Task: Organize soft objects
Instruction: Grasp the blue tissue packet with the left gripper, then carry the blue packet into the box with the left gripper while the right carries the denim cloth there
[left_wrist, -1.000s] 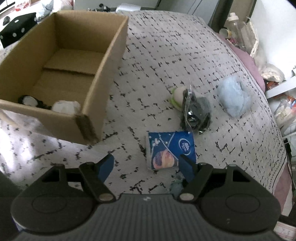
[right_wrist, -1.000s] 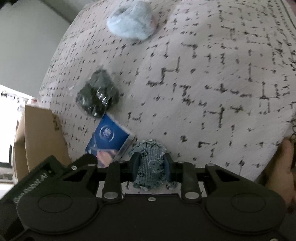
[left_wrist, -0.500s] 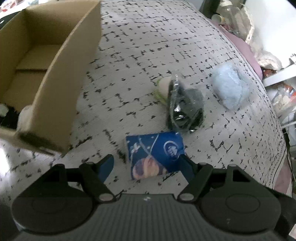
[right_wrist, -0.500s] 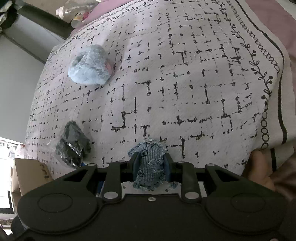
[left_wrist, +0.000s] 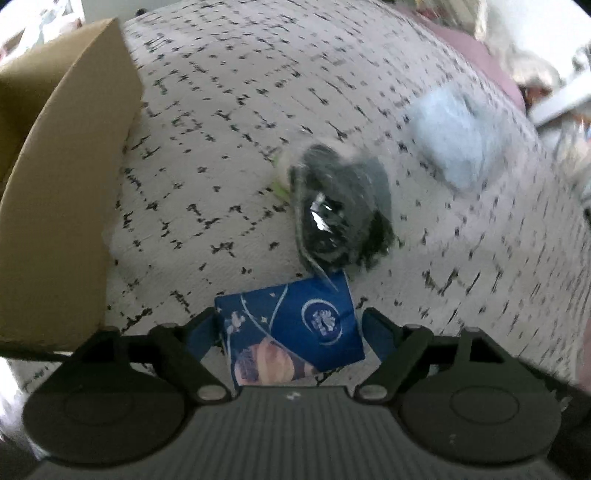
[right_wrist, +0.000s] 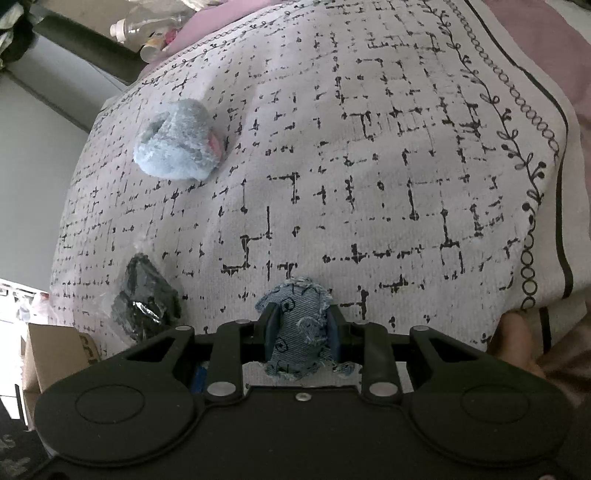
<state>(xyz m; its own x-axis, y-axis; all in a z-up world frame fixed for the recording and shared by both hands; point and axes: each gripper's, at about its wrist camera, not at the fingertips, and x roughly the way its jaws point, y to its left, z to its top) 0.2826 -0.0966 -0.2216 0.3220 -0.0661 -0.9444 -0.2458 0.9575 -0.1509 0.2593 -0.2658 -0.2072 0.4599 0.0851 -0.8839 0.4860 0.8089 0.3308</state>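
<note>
My left gripper (left_wrist: 288, 328) is open, its fingers on either side of a blue tissue pack (left_wrist: 291, 328) that lies on the patterned bedspread (left_wrist: 221, 147). Beyond it lie a dark item in a clear bag (left_wrist: 340, 218) and a fluffy light-blue soft toy (left_wrist: 458, 136). The cardboard box (left_wrist: 62, 206) stands at the left. My right gripper (right_wrist: 301, 330) is shut on a small denim pouch (right_wrist: 297, 325), held above the bedspread (right_wrist: 369, 147). The right wrist view also shows the light-blue toy (right_wrist: 177, 144) and the bagged dark item (right_wrist: 144, 299).
A corner of the cardboard box (right_wrist: 55, 354) shows at the lower left of the right wrist view. Bottles (right_wrist: 147, 33) stand past the bed's far edge. The bedspread's bordered edge (right_wrist: 535, 184) runs down the right. A hand (right_wrist: 517, 343) shows at the right.
My left gripper has moved forward and down until the tissue pack sits between its open fingers; the box has slid to the left of view. My right gripper has lifted and swung away with the denim pouch.
</note>
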